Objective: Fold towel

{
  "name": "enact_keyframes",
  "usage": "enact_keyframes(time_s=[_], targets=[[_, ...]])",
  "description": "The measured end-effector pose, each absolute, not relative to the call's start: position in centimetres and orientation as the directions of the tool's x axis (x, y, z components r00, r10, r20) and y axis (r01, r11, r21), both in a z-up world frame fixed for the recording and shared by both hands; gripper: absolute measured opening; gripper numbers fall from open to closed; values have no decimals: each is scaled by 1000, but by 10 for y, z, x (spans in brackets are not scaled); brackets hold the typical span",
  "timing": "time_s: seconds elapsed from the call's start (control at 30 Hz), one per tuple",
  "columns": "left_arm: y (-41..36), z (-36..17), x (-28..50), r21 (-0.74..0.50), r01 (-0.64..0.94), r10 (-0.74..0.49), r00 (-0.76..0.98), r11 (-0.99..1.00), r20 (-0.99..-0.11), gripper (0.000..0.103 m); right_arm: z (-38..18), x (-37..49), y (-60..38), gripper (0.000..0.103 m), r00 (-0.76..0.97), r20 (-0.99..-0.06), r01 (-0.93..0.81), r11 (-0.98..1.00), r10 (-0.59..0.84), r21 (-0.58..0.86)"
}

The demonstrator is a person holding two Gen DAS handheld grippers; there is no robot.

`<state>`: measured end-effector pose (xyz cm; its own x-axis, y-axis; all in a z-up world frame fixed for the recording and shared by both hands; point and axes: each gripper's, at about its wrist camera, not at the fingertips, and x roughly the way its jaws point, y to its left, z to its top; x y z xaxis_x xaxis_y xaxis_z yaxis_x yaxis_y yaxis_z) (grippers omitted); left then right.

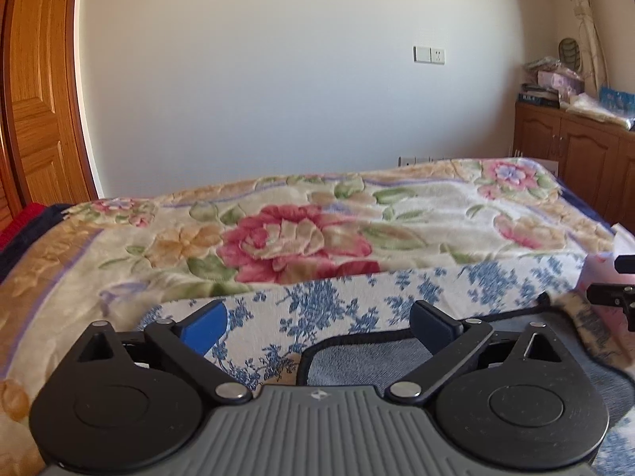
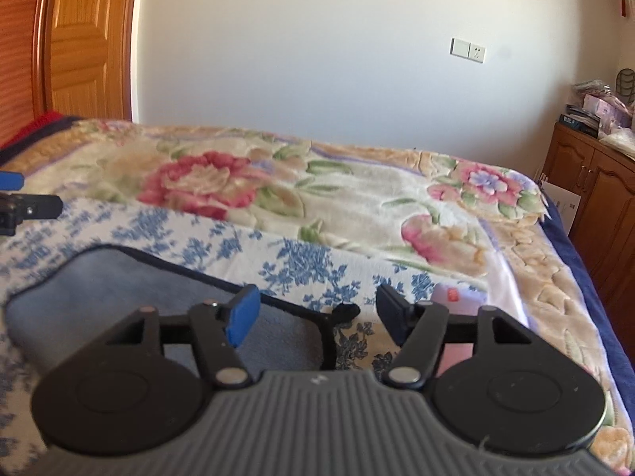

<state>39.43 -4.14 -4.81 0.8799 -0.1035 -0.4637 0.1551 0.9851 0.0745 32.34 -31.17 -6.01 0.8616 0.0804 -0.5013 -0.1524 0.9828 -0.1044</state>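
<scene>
nearest in both wrist views is the grey-blue terry towel with dark piped edging (image 2: 99,289), lying flat on a white cloth printed with blue flowers (image 1: 337,309) that covers the front of the bed. the left claw (image 1: 317,323) hangs low over the towel's left edge, jaws set wide apart and holding nothing; the rounded near-left corner of the towel (image 1: 307,357) shows just under and between them. the right claw (image 2: 317,313) is likewise spread, empty, hovering over the towel's right side, where a small dark hanging loop (image 2: 347,311) sticks out from the corner between its jaws. at the left margin of the right wrist view the other claw's tip is seen beside the towel, so the two stand at opposite ends of the same cloth.

the towel looks light, soft and limp, with a nap that should grip well against the pads and not slip. it will sag and drape if lifted by one point, so my judgement is that each claw ought to pinch a corner on the piped hem, which is firmer than the pile, and lift both ends together. care is needed not to catch the printed cloth underneath in the same pinch.

beyond lies a plush cream blanket with large pink and red flowers (image 1: 301,234), then the white wall (image 1: 278,79), a wooden door (image 1: 35,99) to the left and a brown wooden cabinet (image 1: 575,150) to the right.
</scene>
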Motion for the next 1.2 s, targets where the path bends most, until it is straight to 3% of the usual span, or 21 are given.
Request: enact_keyframes(time_s=[0.87, 0.93, 1.0, 1.13, 1.2], targets=[[-49, 27, 295, 101, 195, -133, 890, 976, -436, 102, 2, 234, -309, 70, 891, -445, -130, 990, 95, -49], [-48, 27, 287, 101, 200, -137, 888, 975, -440, 102, 4, 228, -308, 72, 893, -440, -129, 990, 94, -49], [-48, 26, 278, 104, 198, -134, 887, 975, -441, 102, 5, 222, -309, 82, 895, -436, -121, 992, 90, -44], [-44, 26, 262, 103, 198, -133, 885, 975, -447, 102, 5, 211, -307, 83, 895, -438, -120, 992, 87, -49], [-43, 27, 254, 107, 201, -134, 885, 974, -447, 102, 5, 206, -306, 93, 892, -443, -123, 991, 88, -51]])
